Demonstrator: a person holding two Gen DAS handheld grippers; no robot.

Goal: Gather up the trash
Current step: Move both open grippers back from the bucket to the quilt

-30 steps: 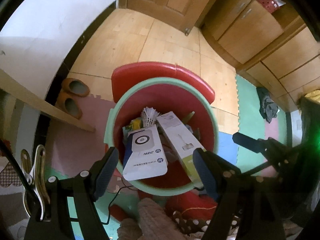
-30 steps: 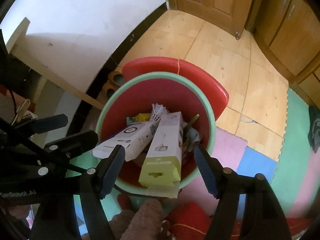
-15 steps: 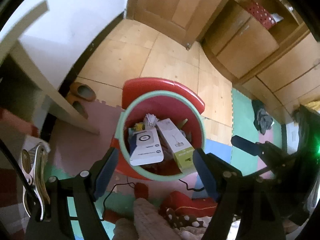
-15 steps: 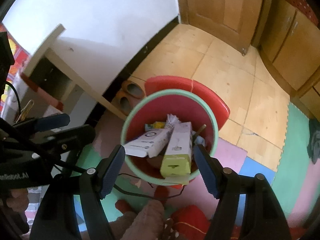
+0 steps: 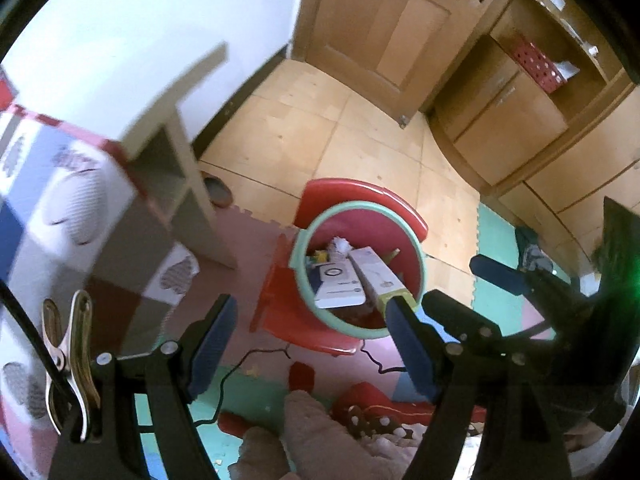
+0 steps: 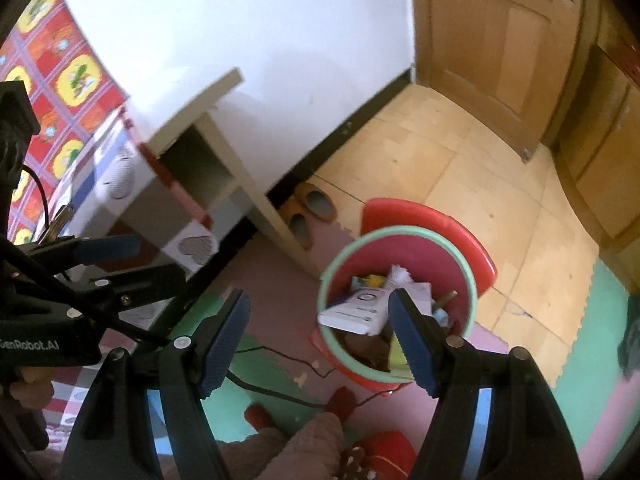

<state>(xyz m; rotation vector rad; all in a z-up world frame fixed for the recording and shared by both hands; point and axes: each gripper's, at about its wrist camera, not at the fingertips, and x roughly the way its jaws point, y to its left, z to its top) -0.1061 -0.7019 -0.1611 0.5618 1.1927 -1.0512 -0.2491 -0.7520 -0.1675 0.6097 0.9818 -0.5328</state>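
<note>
The round red plastic bin with a mint-green rim (image 5: 357, 276) sits on the floor ahead of me, smaller in both views than a second ago, since I have lifted both hands clear of it. It holds a flat white carton with a ring printed on it (image 5: 338, 286), a long white box with a yellow-green end (image 5: 378, 276), and crumpled scraps at the far side. A red plastic lid (image 5: 360, 196) stands behind its far rim.

My left hand-held gripper (image 5: 310, 350) is spread wide with nothing between its pads, and my right hand-held gripper (image 6: 316, 338) is likewise wide and empty.

The bin rests where pink, green and blue foam mats (image 6: 592, 316) meet pale wooden floorboards (image 5: 288, 140). To the left are a beige shelf unit (image 6: 208, 148) against the white wall and brown slippers (image 6: 310, 204). A wooden door (image 5: 384, 32) lies beyond.
</note>
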